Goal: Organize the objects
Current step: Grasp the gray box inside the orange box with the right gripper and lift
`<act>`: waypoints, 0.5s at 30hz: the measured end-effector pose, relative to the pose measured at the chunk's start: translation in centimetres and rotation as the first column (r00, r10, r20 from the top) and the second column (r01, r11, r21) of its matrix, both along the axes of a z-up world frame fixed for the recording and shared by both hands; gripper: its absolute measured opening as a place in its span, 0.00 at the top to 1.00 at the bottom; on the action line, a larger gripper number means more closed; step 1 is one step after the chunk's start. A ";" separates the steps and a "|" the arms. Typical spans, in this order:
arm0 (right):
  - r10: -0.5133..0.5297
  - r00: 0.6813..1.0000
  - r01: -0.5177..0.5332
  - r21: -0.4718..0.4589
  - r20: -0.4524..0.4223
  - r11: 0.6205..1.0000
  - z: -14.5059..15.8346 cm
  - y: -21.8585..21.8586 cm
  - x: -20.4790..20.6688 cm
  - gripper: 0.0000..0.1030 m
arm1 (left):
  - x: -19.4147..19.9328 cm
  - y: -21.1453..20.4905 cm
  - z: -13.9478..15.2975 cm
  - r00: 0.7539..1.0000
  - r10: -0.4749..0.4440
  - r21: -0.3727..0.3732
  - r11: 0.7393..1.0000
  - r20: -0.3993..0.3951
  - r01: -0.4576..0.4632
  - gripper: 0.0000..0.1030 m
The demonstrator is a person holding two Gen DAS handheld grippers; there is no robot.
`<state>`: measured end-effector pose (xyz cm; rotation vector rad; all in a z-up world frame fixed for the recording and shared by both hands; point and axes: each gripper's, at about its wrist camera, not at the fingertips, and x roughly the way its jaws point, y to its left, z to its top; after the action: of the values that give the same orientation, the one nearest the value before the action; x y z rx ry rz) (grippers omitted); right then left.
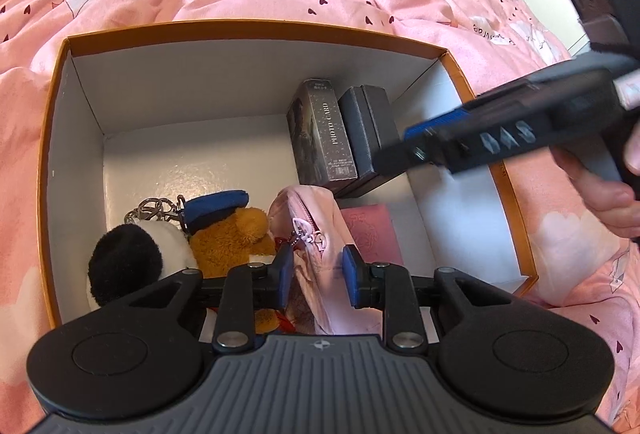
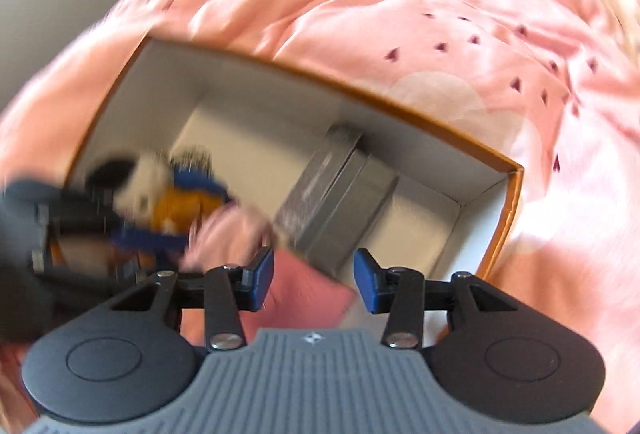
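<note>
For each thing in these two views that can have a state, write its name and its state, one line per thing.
Orange box: open, no lid on.
Pink pouch: zipped, upright between the left tool's pads.
Photo-card box: closed, standing on end.
Dark box: closed, standing beside it.
Left tool: shut on the pouch.
Right tool: open, empty.

The left black two-finger gripper with blue pads (image 1: 316, 276) points steeply down, its jaws pressing both sides of a soft pink zip pouch (image 1: 316, 234). The right black gripper with blue pads (image 2: 314, 280) is also tilted down, jaws apart with nothing between them; a hand (image 1: 608, 190) holds its handle.
</note>
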<state>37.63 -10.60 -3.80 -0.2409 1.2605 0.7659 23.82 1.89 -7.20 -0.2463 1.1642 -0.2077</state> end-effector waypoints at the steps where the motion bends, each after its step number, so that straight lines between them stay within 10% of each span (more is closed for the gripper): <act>1: -0.029 1.000 0.029 0.004 -0.005 1.000 0.6 0.3 0.8 0.55 | 0.0 0.0 0.0 1.000 0.000 0.005 1.000 -0.002 0.000 0.72; 15: -0.174 0.984 0.173 -0.017 -0.026 0.985 -2.7 0.1 3.2 0.60 | 0.1 -0.1 0.0 1.000 -0.001 0.010 1.000 -0.008 0.001 0.73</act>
<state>40.83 -10.47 -6.54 -0.1307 1.2947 0.6123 23.92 1.81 -7.17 -0.2382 1.1733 -0.2021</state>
